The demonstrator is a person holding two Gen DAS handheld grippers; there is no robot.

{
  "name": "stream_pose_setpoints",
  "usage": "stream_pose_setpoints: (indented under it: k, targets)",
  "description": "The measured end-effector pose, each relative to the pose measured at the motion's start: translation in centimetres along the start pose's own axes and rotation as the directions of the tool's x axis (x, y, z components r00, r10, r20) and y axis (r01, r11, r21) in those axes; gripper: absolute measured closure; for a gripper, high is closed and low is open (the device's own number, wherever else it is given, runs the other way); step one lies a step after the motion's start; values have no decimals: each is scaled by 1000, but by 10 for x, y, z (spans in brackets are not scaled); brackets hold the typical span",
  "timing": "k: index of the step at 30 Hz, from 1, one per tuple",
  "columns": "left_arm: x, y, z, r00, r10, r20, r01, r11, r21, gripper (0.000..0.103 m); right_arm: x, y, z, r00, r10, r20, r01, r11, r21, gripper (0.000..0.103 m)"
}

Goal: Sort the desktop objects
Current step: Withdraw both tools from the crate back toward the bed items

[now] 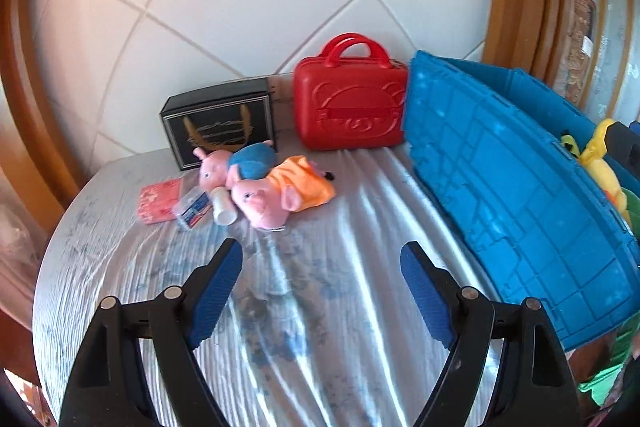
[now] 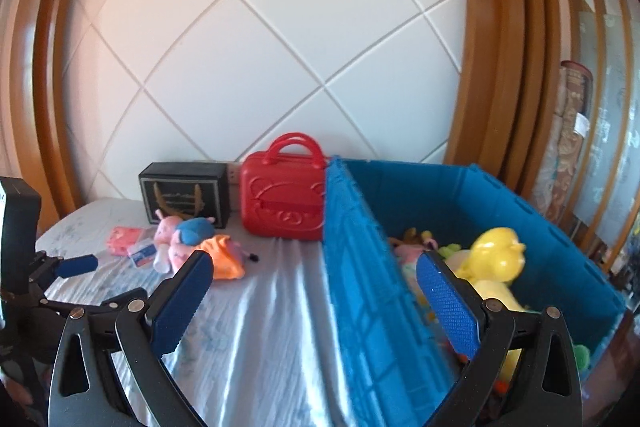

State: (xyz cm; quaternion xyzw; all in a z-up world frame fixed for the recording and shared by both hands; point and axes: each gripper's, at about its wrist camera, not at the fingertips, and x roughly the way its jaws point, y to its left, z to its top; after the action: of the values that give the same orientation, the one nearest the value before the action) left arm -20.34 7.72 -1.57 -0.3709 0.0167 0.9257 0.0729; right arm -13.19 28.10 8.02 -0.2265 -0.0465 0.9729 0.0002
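Note:
Two pink pig plush toys lie together on the cloth-covered table: one in blue, one in orange. Beside them are a small white bottle, a clear packet and a pink packet. My left gripper hovers open and empty over the cloth, short of the toys. My right gripper is open and empty too, and the blue crate's near wall shows between its fingers. One blue finger of the left gripper shows at the left.
A black gift box and a red carry case stand against the tiled wall. The blue crate on the right holds a yellow plush and several other toys. Wooden frames flank the wall.

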Motion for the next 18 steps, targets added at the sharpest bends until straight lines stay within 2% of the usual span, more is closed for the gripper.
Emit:
stream_pose_setpoints:
  k: [6,11,18]
  targets:
    - [34,83,-12,993,85,-77,-94,989,-116,22,67,59,-7,987,115,-110,-120,992,-40,0]
    - [67,136,-20,979,149,-143,-171,972,-162,22,121,98,-17,967,163,-197,-178,982,-58,0]
    - [130,199,-18,967,155,-201,-193,964,-185,22,207,158,-24,924,221,-313,-250,967,-57,0]
